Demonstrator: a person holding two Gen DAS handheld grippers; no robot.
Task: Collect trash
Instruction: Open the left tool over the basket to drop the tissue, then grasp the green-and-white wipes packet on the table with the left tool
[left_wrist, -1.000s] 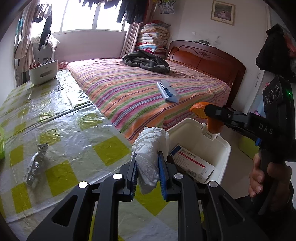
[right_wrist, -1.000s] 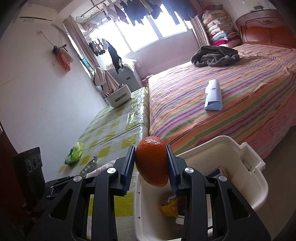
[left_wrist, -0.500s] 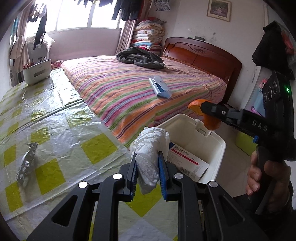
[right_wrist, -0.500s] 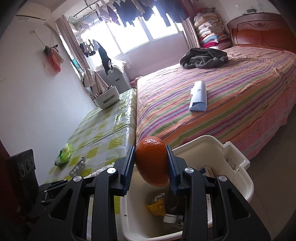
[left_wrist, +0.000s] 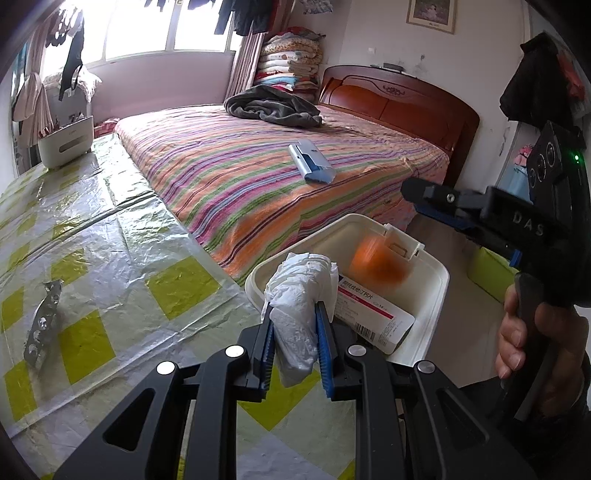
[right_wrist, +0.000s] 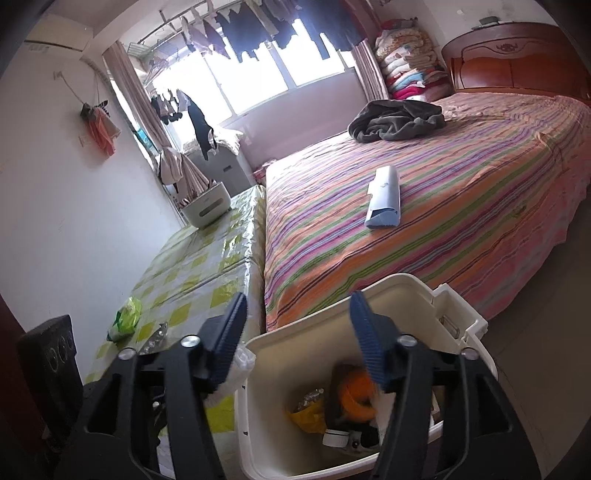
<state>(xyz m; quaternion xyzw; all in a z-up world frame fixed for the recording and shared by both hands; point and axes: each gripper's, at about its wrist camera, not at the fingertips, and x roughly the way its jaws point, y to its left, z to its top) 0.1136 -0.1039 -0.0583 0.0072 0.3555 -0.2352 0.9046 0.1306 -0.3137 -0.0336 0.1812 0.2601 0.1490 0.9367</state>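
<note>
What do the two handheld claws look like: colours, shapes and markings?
Both are matte black plastic. The left claw and the right claw have ribbed blue pads and silver screw heads. In the left view, the right claw's body bears pale "DAS" lettering, round lenses and a green light.

Bin btwn table & bed; orange in bin.

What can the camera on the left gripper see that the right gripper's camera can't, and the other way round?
Only the left view shows the framed picture on the wall and the hand holding the right gripper.

Only the right view shows the green packet on the checked tablecloth and yellow wrapper inside the bin.

Both show the white plastic bin, the orange fruit falling in, and the striped bed.
</note>
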